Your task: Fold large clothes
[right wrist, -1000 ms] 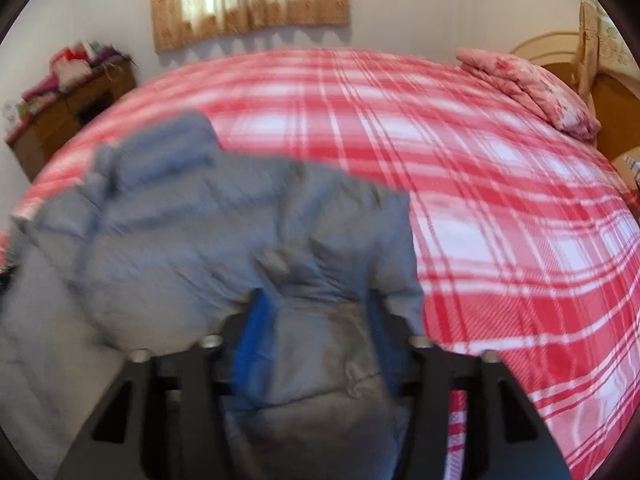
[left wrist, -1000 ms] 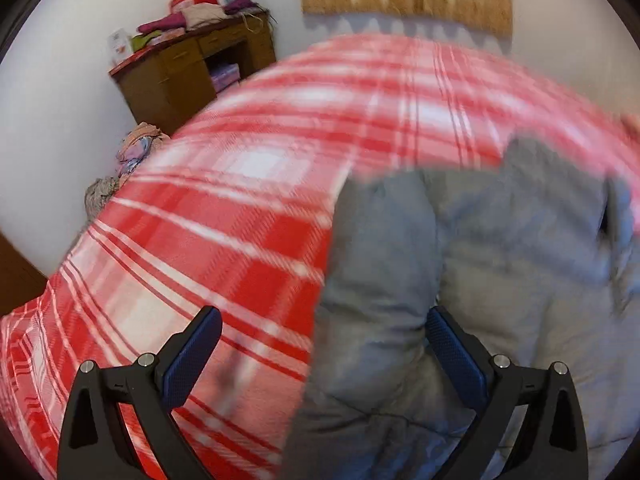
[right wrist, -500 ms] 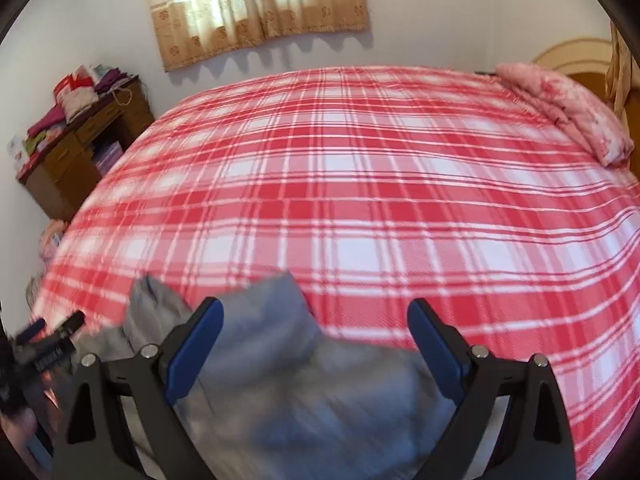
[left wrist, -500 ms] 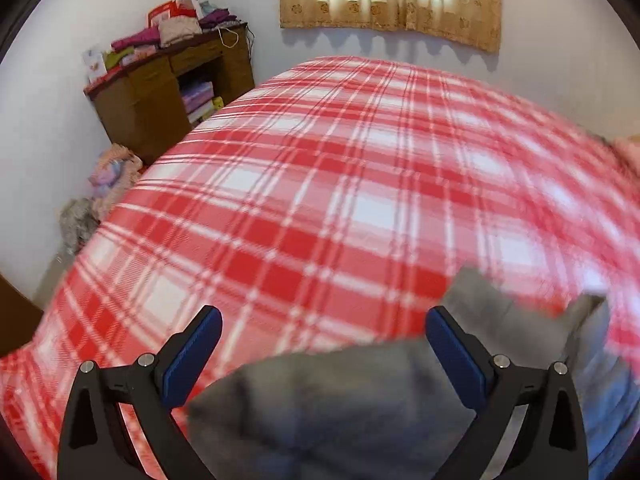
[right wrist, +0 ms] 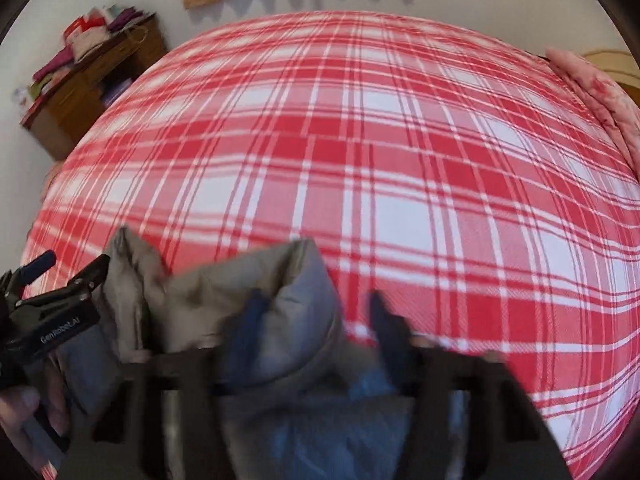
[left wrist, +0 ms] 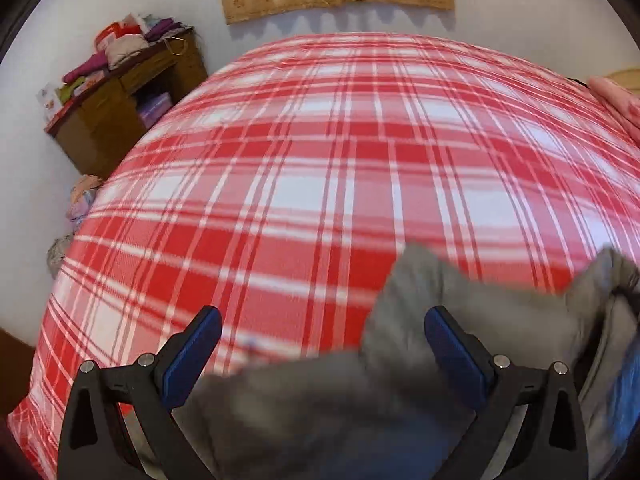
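Observation:
A grey padded jacket (left wrist: 448, 284) lies bunched at the near side of the red plaid bed (left wrist: 320, 160). My left gripper (left wrist: 324, 344) hangs open over it, its blue pads wide apart and the cloth lying loose below them. In the right wrist view a raised fold of the jacket (right wrist: 248, 280) stands between the blurred fingers of my right gripper (right wrist: 316, 320). Those jaws are closing; the left pad is at the fold, while bedspread shows between the fold and the right pad. The left gripper (right wrist: 70, 266) and a hand (right wrist: 24, 408) show at the left edge.
The plaid bedspread (right wrist: 400, 180) stretches far ahead. A pink quilt (right wrist: 600, 92) lies at the right by the headboard. A wooden desk (left wrist: 120, 108) stacked with clothes stands at the back left, with a clothes heap (left wrist: 80, 200) on the floor beside the bed.
Both views have swung off the jacket, which now sits low in each. The right gripper let go of the fold it held, opened wide, and is narrower again.

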